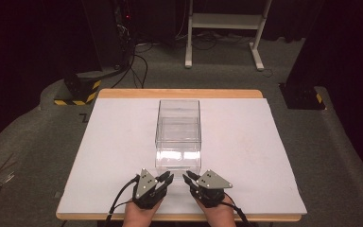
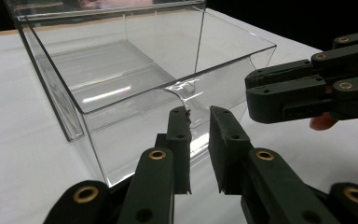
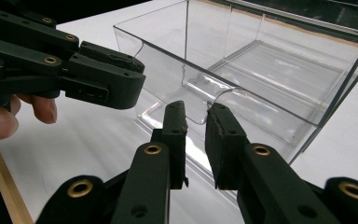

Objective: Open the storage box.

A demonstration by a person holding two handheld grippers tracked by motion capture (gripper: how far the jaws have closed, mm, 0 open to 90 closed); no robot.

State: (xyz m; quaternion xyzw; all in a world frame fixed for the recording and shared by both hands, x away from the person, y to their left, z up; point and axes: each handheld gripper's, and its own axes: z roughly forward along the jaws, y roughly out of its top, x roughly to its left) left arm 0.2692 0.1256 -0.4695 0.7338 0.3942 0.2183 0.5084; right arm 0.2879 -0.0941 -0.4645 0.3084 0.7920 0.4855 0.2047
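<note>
High view: two hands enter at the near edge of the tabletop (image 1: 113, 142), each carrying tongs. Left tongs (image 1: 166, 179) and right tongs (image 1: 189, 178) sit side by side, tips angled toward each other, just short of the near wall of the box (image 1: 178, 130).

Left tongs, own view (image 2: 199, 116): jaws stand a narrow gap apart, nothing pinched between them. Their tips sit just before the scooped notch in the box's near wall (image 2: 186, 91); contact with the wall cannot be confirmed. The right tongs (image 2: 261, 95) come in from the right side of that view, near the box's corner, with fingertips (image 2: 324, 122) of the hand behind them.

Right tongs, own view (image 3: 196, 112): jaws likewise a narrow gap apart, holding nothing. Tips sit at the same notch (image 3: 209, 95) (whether a pad touches the plastic cannot be told). The left tongs (image 3: 121, 84) reach in from the left of that view, fingers (image 3: 0, 121) visible behind.

Box: clear plastic, open-topped, upright, empty, set lengthwise near the middle of the white tabletop with its notched end toward the person.

Beyond the tabletop: grey floor (image 1: 217, 75), cables (image 1: 139, 61), a white frame (image 1: 224, 28), and a yellow-and-black striped base (image 1: 78, 92).
</note>
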